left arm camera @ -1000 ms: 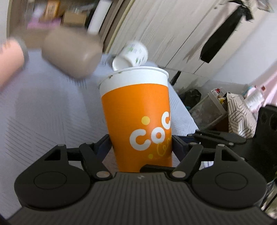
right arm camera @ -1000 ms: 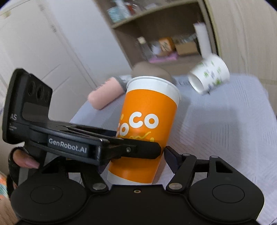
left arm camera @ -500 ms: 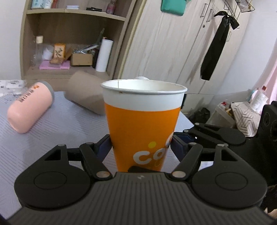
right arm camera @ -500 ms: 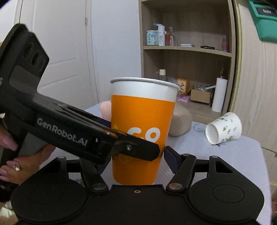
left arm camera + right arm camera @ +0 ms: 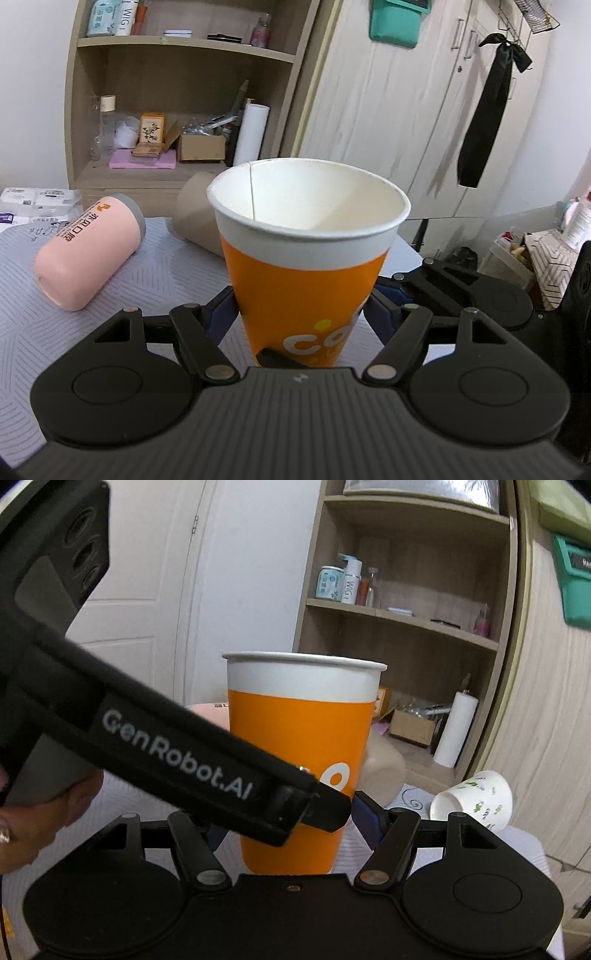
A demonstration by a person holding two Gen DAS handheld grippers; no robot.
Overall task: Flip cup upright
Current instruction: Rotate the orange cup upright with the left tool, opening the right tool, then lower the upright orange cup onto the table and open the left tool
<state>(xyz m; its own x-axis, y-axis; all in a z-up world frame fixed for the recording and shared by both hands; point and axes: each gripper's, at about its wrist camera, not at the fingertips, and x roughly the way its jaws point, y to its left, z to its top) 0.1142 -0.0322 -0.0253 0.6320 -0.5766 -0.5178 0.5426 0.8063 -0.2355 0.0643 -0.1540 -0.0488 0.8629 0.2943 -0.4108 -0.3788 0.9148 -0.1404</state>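
Seen from the left wrist, the orange paper cup [image 5: 308,258] stands mouth-up, its white rim tipped slightly toward the camera so the pale inside shows. The left gripper [image 5: 300,308] is clamped on the lower part of the cup, a blue-padded finger pressed against each side. The tip of the right gripper [image 5: 461,291] reaches in from the right edge beside that side of the cup. On the grey patterned tablecloth [image 5: 33,325] to the left lies a pink tumbler [image 5: 86,253] on its side, grey end pointing away. Behind the orange cup a beige cup [image 5: 197,218] also lies on its side. Further back stands a wooden shelf unit [image 5: 177,96] with a white paper roll [image 5: 251,134] and a cardboard box [image 5: 201,147].

From the right wrist, the same orange cup [image 5: 301,746] fills the middle, upright with its rim level. The left gripper [image 5: 207,753] cuts across the view as a black bar lettered "GenRobot.AI", its tip laid against the cup's lower front, and the person's hand [image 5: 35,819] holding it shows at the left edge. The right gripper [image 5: 291,821] has one blue pad [image 5: 364,818] close at the cup's right side; the other is hidden behind the black bar, so whether it truly grips the cup I cannot tell. To the right, a white cup with green leaves [image 5: 474,801] lies on its side on the cloth, mouth toward the left
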